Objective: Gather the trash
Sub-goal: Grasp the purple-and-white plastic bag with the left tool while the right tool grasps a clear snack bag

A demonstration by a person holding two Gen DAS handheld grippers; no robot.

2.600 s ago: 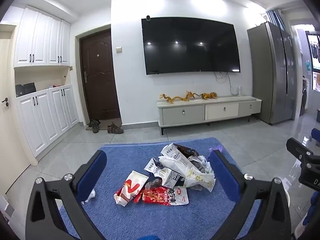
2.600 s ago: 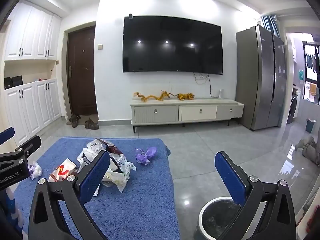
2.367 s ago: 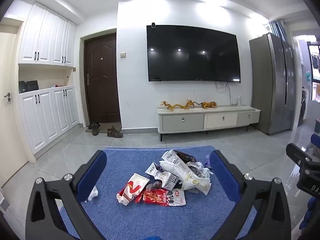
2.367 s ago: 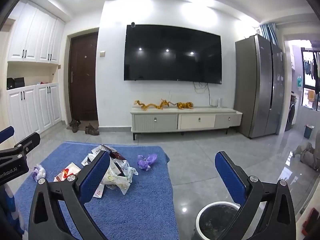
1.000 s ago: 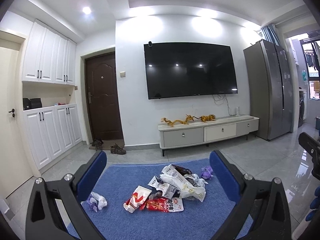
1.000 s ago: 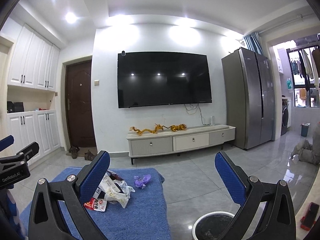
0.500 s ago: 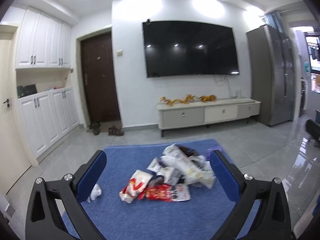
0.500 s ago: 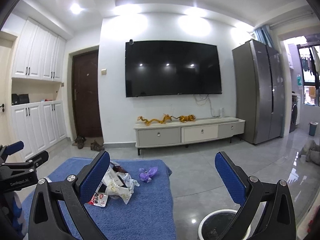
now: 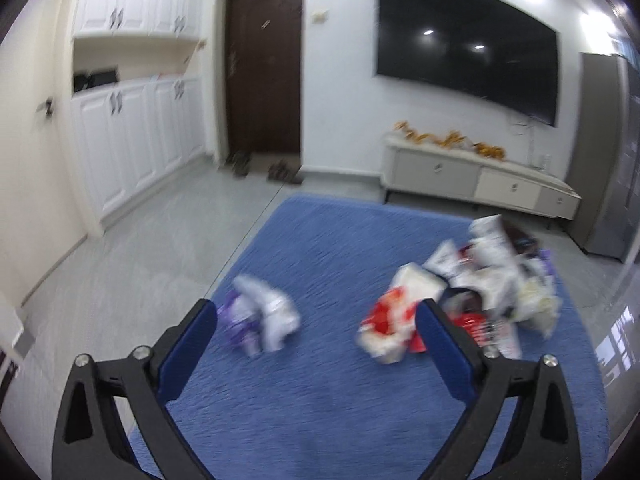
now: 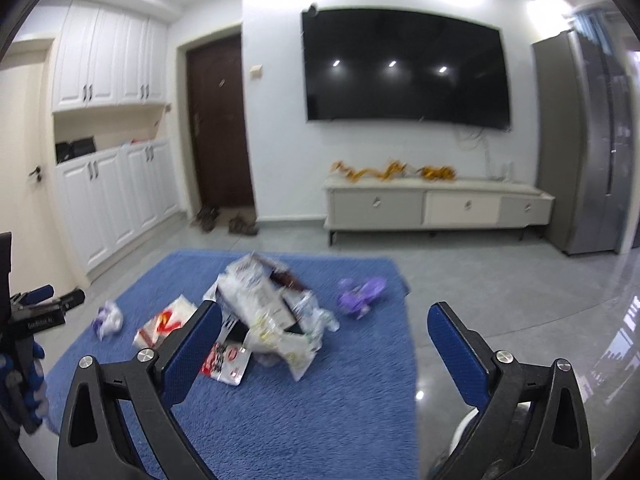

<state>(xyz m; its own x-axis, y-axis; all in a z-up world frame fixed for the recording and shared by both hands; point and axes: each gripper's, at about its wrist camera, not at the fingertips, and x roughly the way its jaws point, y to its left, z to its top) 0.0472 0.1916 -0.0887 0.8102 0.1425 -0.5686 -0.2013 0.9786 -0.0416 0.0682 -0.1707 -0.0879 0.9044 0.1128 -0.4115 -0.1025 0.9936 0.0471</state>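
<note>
A heap of crumpled snack wrappers [image 9: 488,276] [image 10: 272,312] lies on a blue rug [image 9: 320,392] [image 10: 304,408]. A red and white packet [image 9: 396,316] [image 10: 168,320] lies at the heap's left. A crumpled white and purple wrapper [image 9: 260,316] [image 10: 107,318] lies apart, further left. A purple wrapper [image 10: 362,294] lies right of the heap. My left gripper [image 9: 316,340] hovers low over the rug, its jaws closing with nothing between them; the white and purple wrapper lies just beyond its left finger. My right gripper [image 10: 324,336] is open and empty above the rug.
A white bin rim [image 10: 464,432] shows at the lower right of the right wrist view. Grey tiled floor surrounds the rug. A low TV cabinet [image 10: 436,204], a fridge [image 10: 580,140], white cupboards [image 9: 132,140] and shoes [image 9: 260,168] by a brown door stand at the back.
Both grippers have dropped towards the rug and swung left. The left view now faces the white and purple wrapper, with the heap shifted to its right. Its jaws have narrowed slightly.
</note>
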